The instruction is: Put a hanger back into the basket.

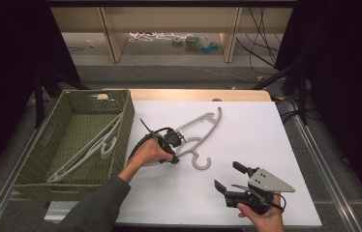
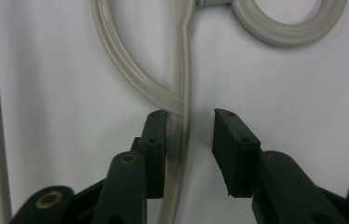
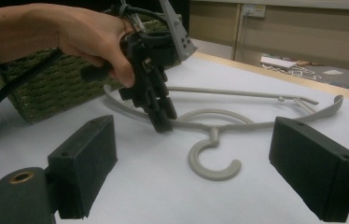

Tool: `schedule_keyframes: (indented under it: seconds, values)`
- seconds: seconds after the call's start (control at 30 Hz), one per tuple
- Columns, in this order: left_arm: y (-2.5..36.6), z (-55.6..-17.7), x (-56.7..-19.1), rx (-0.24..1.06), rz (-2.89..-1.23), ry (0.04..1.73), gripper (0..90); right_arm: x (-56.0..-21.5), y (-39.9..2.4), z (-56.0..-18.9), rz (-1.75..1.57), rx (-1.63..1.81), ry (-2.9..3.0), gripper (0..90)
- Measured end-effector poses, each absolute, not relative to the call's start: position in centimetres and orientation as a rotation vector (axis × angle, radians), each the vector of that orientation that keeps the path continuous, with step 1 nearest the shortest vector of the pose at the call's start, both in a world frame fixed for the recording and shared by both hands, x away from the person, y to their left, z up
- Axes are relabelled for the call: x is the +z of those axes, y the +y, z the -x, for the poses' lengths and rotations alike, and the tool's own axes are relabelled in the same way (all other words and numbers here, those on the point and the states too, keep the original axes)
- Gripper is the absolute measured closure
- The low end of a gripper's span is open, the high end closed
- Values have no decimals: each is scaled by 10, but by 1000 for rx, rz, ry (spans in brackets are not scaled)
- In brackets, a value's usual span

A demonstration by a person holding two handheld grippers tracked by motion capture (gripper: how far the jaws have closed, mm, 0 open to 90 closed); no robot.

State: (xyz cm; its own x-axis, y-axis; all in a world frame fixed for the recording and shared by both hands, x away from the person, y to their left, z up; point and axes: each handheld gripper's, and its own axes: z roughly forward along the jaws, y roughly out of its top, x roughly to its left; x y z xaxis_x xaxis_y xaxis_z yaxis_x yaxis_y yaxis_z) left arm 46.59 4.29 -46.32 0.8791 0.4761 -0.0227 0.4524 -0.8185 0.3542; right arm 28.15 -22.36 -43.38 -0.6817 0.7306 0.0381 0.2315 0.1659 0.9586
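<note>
A grey plastic hanger (image 1: 201, 126) lies flat on the white table, its hook (image 1: 202, 163) towards the near side. My left gripper (image 1: 178, 138) points down onto the hanger's shoulder bar. In the left gripper view that bar (image 2: 182, 70) runs between the jaws of the left gripper (image 2: 190, 116): it lies against the left pad, and a gap separates it from the right pad. My right gripper (image 1: 225, 175) rests at the table's front right, open and empty. In the right gripper view its jaws (image 3: 193, 126) frame the hanger (image 3: 214, 154) and the left gripper (image 3: 161, 121).
A green woven basket (image 1: 128, 121) stands at the table's left, with pale hangers (image 1: 92, 147) lying inside it. The white sheet (image 1: 247, 140) covers the table to the right of the hanger. Shelving legs and cables lie on the floor beyond the far edge.
</note>
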Motion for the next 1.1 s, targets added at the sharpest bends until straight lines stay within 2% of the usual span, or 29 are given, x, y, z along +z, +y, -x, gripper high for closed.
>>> schedule_keyframes:
  seconds: [0.27, 0.73, 1.1]
  values:
    - [46, -470, -462, 92, -2727, 649, 799, -435, -223, -283, -914, 1536, 2015, 159]
    - [49, -474, -459, 76, -2729, 593, 817, -435, -228, -283, -950, 1580, 2005, 159]
    - [61, -474, -439, 13, -2538, 650, 817, -435, -228, -283, -948, 1568, 2011, 160]
